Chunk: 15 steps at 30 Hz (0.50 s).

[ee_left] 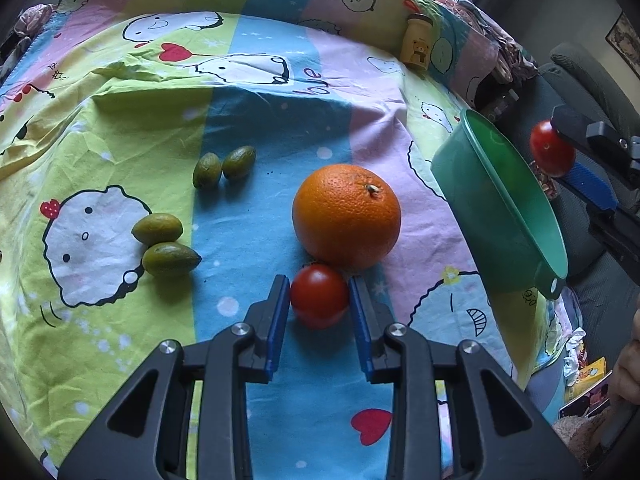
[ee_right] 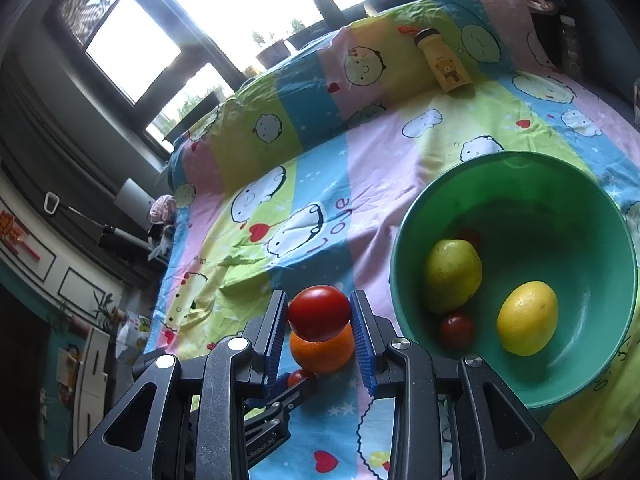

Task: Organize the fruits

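Note:
My left gripper (ee_left: 319, 294) is closed around a red tomato (ee_left: 319, 295) that rests on the cloth, just in front of a large orange (ee_left: 346, 216). Several green olives (ee_left: 166, 246) lie to the left. My right gripper (ee_right: 319, 312) is shut on another red tomato (ee_right: 319, 313) and holds it in the air to the left of the green bowl (ee_right: 560, 184). It also shows in the left wrist view (ee_left: 560, 152). The bowl holds a green pear (ee_right: 452, 274), a lemon (ee_right: 527, 318) and two small tomatoes (ee_right: 457, 330).
A cartoon-print cloth (ee_left: 256, 112) covers the table. A yellow bear bottle (ee_left: 417, 42) stands at the far right edge. The bowl (ee_left: 500, 208) sits at the table's right edge. A dark chair (ee_left: 580, 92) and clutter lie beyond it.

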### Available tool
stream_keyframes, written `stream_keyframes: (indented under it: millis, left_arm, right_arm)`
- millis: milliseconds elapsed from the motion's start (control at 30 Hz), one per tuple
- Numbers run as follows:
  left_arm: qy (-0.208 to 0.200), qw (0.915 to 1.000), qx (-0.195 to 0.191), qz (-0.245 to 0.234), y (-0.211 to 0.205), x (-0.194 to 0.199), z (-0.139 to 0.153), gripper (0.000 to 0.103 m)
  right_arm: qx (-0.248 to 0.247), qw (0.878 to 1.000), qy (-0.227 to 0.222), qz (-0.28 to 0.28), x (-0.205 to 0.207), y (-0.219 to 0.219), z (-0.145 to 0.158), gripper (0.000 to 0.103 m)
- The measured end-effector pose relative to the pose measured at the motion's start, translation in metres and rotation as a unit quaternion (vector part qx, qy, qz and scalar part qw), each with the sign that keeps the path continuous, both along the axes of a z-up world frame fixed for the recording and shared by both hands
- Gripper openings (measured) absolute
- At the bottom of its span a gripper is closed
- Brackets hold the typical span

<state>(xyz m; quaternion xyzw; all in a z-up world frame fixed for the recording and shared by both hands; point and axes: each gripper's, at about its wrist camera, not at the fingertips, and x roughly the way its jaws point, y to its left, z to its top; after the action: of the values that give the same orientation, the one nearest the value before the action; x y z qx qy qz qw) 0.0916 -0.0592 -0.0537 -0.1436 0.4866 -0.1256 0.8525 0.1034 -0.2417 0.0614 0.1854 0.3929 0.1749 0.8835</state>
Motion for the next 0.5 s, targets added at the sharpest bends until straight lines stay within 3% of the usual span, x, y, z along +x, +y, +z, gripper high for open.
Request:
stream_keyframes:
  millis: [500]
  left_arm:
    - [-0.004, 0.9998, 0.016, -0.004, -0.006, -0.0042, 0.0022, 0.029]
  right_arm:
    - [-0.002, 1.0, 0.0, -0.001, 0.0014, -0.0011, -0.0021, 0.034]
